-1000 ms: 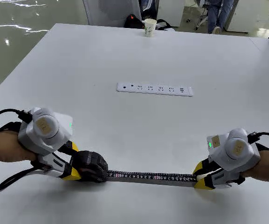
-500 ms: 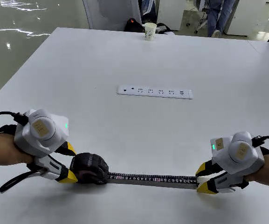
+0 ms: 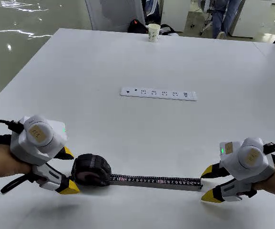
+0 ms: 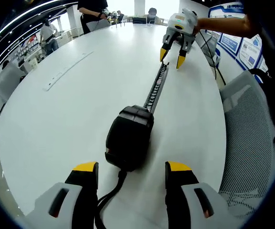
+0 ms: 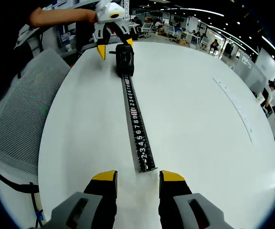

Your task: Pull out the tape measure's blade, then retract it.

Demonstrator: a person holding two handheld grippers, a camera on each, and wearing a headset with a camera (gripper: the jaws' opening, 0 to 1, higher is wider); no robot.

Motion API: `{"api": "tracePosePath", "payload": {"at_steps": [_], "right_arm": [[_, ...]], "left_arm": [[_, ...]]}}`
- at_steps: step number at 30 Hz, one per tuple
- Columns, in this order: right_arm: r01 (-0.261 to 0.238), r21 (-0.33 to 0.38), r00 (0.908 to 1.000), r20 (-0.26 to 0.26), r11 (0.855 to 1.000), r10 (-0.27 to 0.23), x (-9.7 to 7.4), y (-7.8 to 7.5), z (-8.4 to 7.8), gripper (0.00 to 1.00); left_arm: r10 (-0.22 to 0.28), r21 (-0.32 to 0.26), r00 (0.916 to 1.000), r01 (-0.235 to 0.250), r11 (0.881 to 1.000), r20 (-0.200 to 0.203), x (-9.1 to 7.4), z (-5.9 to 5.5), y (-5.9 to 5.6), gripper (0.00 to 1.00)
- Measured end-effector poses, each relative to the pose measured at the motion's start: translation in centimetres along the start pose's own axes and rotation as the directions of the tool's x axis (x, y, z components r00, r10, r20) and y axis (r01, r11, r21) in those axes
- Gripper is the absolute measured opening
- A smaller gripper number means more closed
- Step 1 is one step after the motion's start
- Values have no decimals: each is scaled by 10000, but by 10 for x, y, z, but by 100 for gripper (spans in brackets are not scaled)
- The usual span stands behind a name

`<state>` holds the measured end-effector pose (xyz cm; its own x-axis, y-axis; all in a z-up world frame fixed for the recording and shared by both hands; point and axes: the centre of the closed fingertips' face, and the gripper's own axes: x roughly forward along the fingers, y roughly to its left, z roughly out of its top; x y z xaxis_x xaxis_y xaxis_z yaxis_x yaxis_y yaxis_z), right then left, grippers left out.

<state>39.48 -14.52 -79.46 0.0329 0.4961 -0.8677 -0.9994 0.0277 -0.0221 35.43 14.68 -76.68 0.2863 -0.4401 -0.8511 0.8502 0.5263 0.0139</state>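
A black tape measure case (image 3: pixel 91 169) lies on the white table (image 3: pixel 142 129). Its blade (image 3: pixel 156 181) is pulled out to the right and lies flat. My left gripper (image 3: pixel 69 170) is open just left of the case and holds nothing. In the left gripper view the case (image 4: pixel 130 137) sits just ahead of my open left gripper (image 4: pixel 131 167), with its strap trailing back between the jaws. My right gripper (image 3: pixel 207 183) is open at the blade's tip. In the right gripper view the blade's end hook (image 5: pixel 147 168) lies free just ahead of my open right gripper (image 5: pixel 137 176).
A white power strip (image 3: pixel 157 93) lies mid-table and a paper cup (image 3: pixel 153 31) stands at the far edge. A grey mesh chair (image 4: pixel 251 124) stands close to the table's near edge. People stand in the background.
Both grippers have opened. The left let go of the case and the right let go of the blade tip, and each drew back slightly. The blade stays extended.
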Motion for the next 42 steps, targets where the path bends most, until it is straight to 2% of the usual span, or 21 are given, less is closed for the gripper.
{"api": "tracePosePath", "payload": {"at_steps": [7, 19, 30, 38, 42], "right_arm": [[271, 417, 9995, 151, 9988, -277, -3, 5, 1, 37], [613, 1141, 9965, 502, 9916, -673, -8, 19, 2, 48], [904, 1658, 9897, 947, 9820, -1071, -13, 31, 6, 55], [1025, 2138, 9831, 1272, 9715, -1317, -13, 41, 11, 61], [1172, 2418, 9768, 1471, 9632, -1558, -14, 45, 16, 65]], "left_arm": [[193, -580, 9993, -175, 9982, 310, -2, -2, -4, 58], [372, -1405, 9972, -278, 9897, 653, -1, -8, -25, 65], [687, -1990, 9909, -448, 9790, 1153, -3, -3, -41, 69], [1111, -2444, 9803, -690, 9672, 1632, -8, 2, -50, 72], [1487, -2944, 9655, -814, 9522, 2139, -10, 7, -55, 74]]}}
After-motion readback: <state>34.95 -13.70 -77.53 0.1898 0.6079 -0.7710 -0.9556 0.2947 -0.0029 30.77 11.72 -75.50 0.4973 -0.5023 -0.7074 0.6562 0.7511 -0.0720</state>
